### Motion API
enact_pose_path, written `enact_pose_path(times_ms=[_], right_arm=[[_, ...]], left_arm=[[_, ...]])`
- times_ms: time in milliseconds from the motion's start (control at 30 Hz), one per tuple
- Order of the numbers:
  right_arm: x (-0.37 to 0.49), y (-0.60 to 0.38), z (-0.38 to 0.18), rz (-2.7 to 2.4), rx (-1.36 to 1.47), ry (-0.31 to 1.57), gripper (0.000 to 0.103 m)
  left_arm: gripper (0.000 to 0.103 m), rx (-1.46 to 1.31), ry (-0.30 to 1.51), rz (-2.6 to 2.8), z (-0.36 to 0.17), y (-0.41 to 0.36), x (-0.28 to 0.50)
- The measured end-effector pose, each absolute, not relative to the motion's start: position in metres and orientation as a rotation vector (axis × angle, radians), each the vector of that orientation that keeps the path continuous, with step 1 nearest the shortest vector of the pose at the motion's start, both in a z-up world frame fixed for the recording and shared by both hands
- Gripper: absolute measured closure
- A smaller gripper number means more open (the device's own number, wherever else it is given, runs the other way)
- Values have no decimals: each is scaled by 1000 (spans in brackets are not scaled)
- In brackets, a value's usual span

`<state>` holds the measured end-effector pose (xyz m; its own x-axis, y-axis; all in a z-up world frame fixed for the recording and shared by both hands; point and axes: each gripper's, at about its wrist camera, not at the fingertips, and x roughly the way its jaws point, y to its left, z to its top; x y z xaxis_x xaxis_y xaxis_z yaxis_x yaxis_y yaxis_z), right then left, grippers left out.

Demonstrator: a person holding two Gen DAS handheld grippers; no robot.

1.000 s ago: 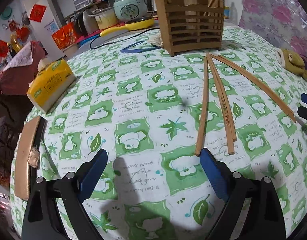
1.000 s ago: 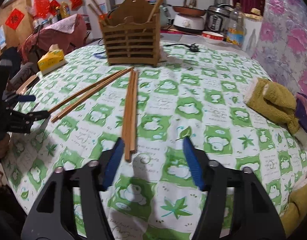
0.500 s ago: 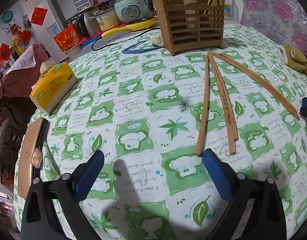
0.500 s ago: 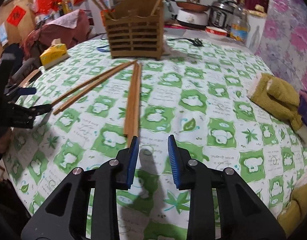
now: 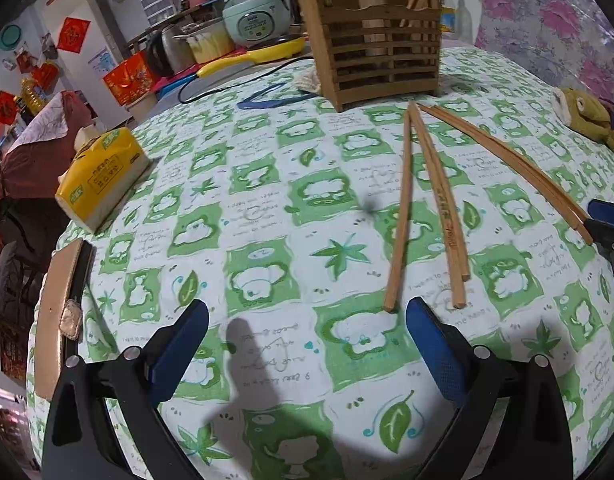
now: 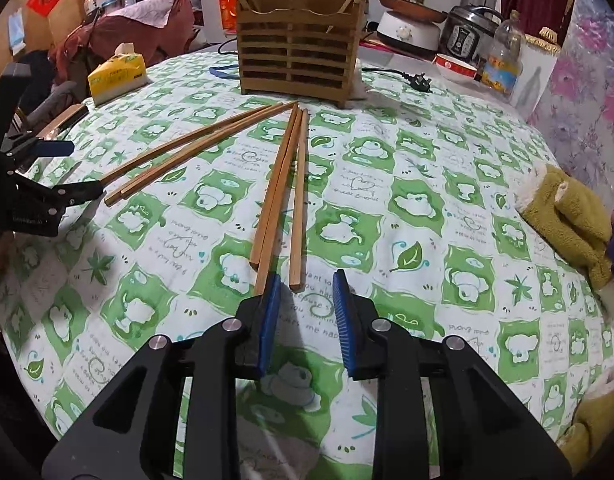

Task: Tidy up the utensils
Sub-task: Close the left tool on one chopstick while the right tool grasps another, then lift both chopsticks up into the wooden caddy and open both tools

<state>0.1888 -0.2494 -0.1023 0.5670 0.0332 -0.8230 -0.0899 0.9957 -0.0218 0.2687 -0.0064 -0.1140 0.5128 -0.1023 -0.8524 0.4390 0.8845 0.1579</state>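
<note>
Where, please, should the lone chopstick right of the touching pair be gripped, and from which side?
Grip the lone chopstick at its near end, from above on the near side, pinching across its width: it lies flat, and its gap from the pair is widest there.

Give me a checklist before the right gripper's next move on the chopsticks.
1. Right gripper grip: jaws have just been closing, nothing clamped yet: not ok.
2. Single chopstick near end sits in its gap: ok.
3. Neighbouring pair clear of the closing fingers: cannot tell.
4. Wooden holder upright, room left inside: ok.
5. Left gripper open and empty: ok.
</note>
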Motion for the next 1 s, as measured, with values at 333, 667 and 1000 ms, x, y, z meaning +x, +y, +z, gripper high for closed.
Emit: enact_pose_path(times_ms=[333,667,1000], right_arm=[[191,-250,-103,111,-32,974,92],[191,-248,-102,109,-38,967,97],[179,-257,-72,39,-13,839,97]], left_arm=[[46,281,1031,-508,-114,-11,272],[97,298,1009,-607,-112,-27,259],[97,315,925,-549,-79,-32,249]])
